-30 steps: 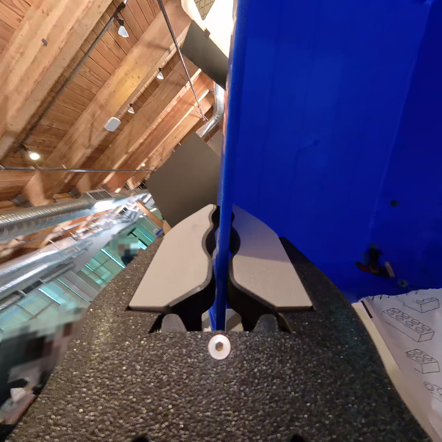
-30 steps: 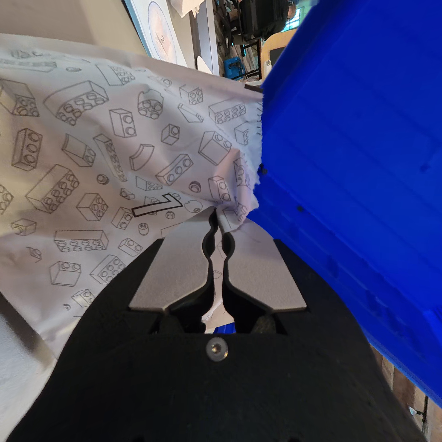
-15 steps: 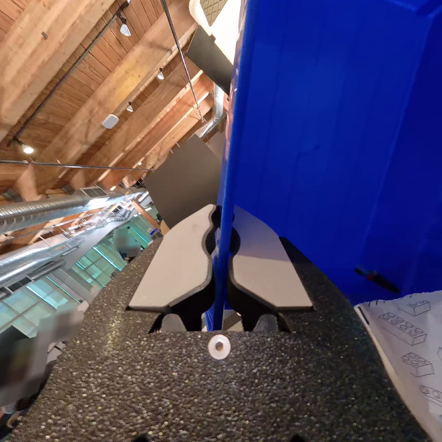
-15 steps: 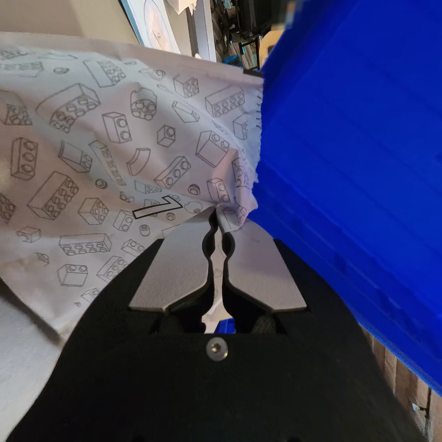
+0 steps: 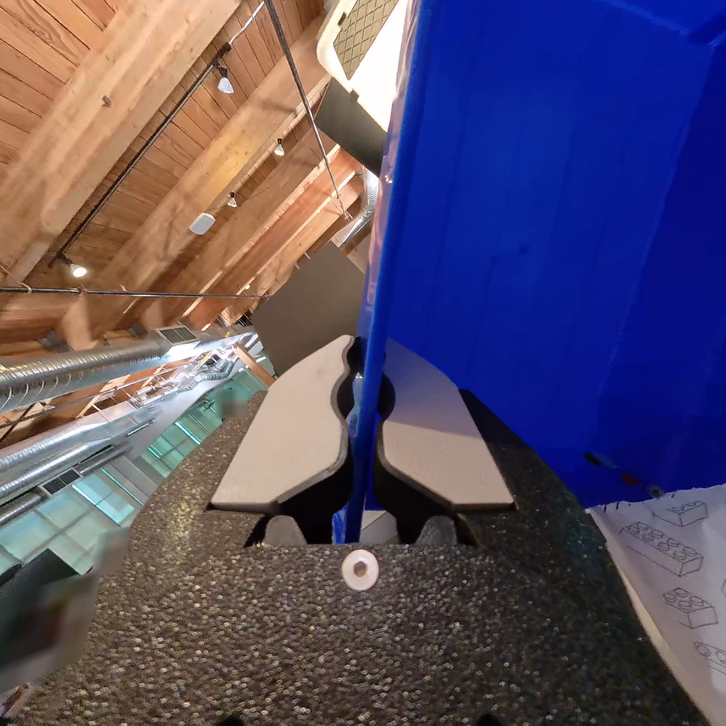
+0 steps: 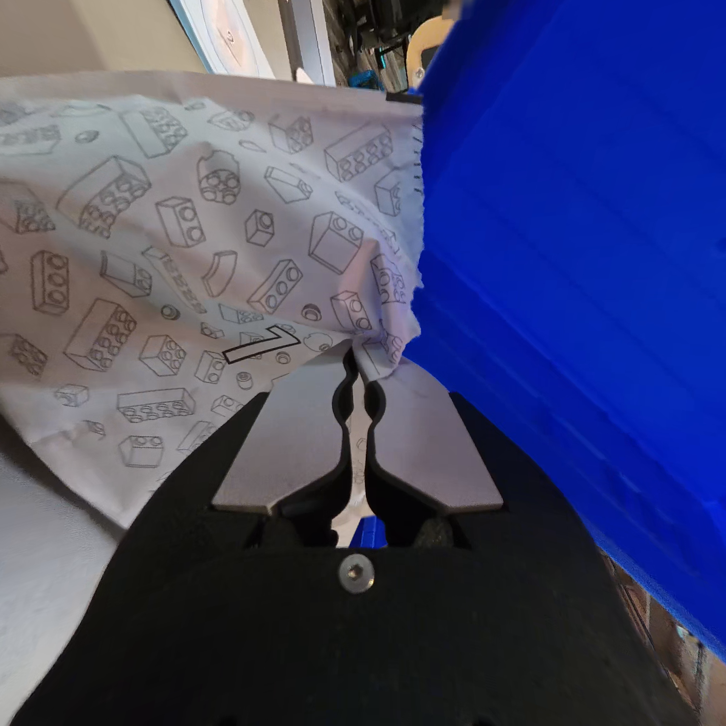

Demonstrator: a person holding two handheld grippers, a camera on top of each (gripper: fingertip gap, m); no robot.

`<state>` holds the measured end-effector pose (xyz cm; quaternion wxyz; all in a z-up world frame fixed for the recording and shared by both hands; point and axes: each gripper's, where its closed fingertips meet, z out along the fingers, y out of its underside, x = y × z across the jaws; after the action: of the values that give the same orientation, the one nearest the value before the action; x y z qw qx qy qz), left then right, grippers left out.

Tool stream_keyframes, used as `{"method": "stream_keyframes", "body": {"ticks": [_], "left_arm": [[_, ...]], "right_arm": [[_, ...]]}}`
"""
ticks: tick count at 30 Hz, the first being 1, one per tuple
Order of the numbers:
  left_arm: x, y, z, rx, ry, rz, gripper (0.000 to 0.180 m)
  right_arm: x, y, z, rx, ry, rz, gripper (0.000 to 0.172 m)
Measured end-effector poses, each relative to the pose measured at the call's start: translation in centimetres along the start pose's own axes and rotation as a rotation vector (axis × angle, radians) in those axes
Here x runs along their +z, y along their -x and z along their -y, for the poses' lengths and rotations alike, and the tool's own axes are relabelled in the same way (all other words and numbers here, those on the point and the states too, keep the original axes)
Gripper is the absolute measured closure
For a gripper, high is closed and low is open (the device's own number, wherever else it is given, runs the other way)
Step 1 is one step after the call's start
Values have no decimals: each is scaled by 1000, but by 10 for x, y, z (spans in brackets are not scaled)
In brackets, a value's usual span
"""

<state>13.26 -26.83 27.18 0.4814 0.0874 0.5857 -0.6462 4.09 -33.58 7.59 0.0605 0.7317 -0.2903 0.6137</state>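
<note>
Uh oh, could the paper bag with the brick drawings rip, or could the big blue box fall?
Maybe both. The right gripper pinches only a crumpled corner of the paper bag, beside its ragged torn edge, so a tug might rip it further. The left gripper clamps just the thin wall of the blue bin, which is tipped up toward the ceiling, so it might slip or swing.
</note>
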Motion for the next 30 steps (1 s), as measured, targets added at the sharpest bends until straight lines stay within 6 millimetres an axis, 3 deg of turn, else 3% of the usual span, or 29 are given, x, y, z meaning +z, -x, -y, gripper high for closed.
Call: {"method": "stream_keyframes", "body": {"ticks": [7, 12, 16, 20, 24, 30], "left_arm": [[-5, -6, 17, 32, -79, 22, 175], [-7, -4, 20, 14, -93, 22, 174], [-11, 9, 20, -53, -107, 58, 174], [-15, 4, 27, -47, -167, 67, 175], [-13, -3, 24, -30, -147, 59, 174], [-2, 8, 22, -134, -136, 48, 174]], "right_arm": [[1, -1, -4, 6, 18, 7, 172], [1, -1, -5, 14, 17, 7, 172], [0, -4, -6, 18, 17, -5, 172], [1, -3, -9, 19, 28, 2, 172], [0, -3, -9, 25, 26, 6, 172], [-1, -3, -10, 19, 29, 4, 172]]}}
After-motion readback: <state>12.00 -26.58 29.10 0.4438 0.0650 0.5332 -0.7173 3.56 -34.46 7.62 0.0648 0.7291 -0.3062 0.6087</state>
